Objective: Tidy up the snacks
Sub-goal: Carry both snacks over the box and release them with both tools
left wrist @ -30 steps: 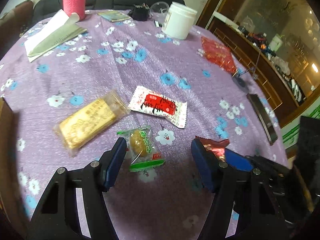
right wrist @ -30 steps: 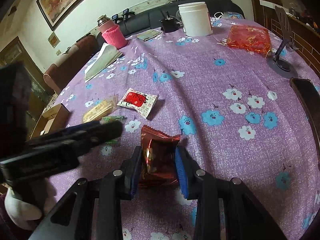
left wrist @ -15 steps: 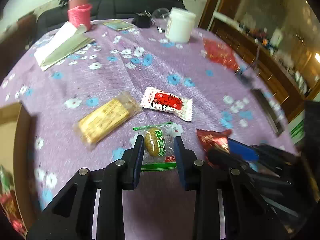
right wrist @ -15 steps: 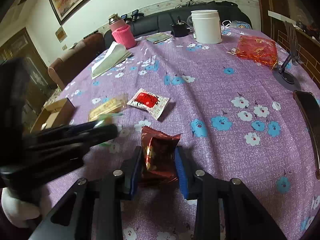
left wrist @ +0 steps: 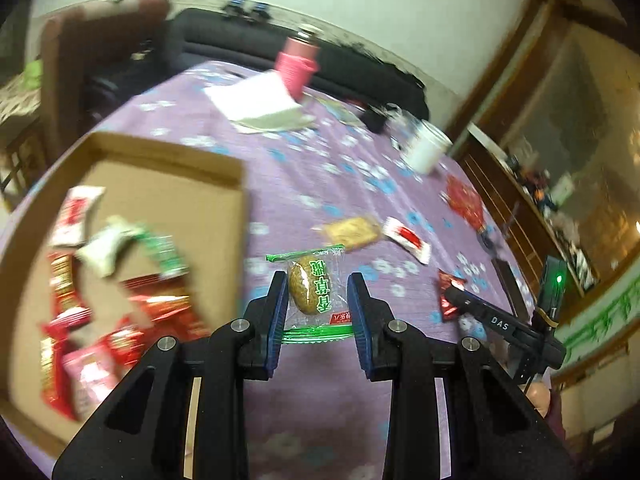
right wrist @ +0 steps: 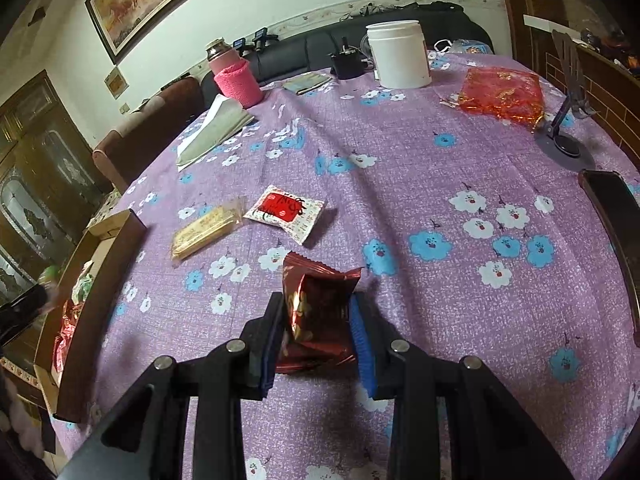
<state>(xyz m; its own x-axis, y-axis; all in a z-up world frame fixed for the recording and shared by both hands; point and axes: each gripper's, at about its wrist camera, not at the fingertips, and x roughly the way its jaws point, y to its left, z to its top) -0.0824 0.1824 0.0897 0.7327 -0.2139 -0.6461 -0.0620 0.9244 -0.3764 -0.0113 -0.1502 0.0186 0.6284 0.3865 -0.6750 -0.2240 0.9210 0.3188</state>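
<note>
The left gripper (left wrist: pixel 317 304) is clamping a green-edged clear snack packet (left wrist: pixel 313 289) above the table (left wrist: pixel 304 184), just beside the cardboard box (left wrist: pixel 168 184) of snacks. The right gripper (right wrist: pixel 316 332) is gripping a dark red foil packet (right wrist: pixel 318 312) over the table, near the yellow bar (right wrist: pixel 208 226) and the red-and-white sachet (right wrist: pixel 286 212).

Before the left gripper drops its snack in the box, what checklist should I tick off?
1. Left gripper shut on the clear green-edged snack packet: ok.
2. Right gripper shut on the dark red foil packet: ok.
3. Open brown cardboard box in view, with room: ok.
4. Packet directly over the box: not ok, it sits beside the box's edge.
5. Yellow wrapped bar and red-and-white sachet waiting on the purple floral tablecloth: ok.
</note>
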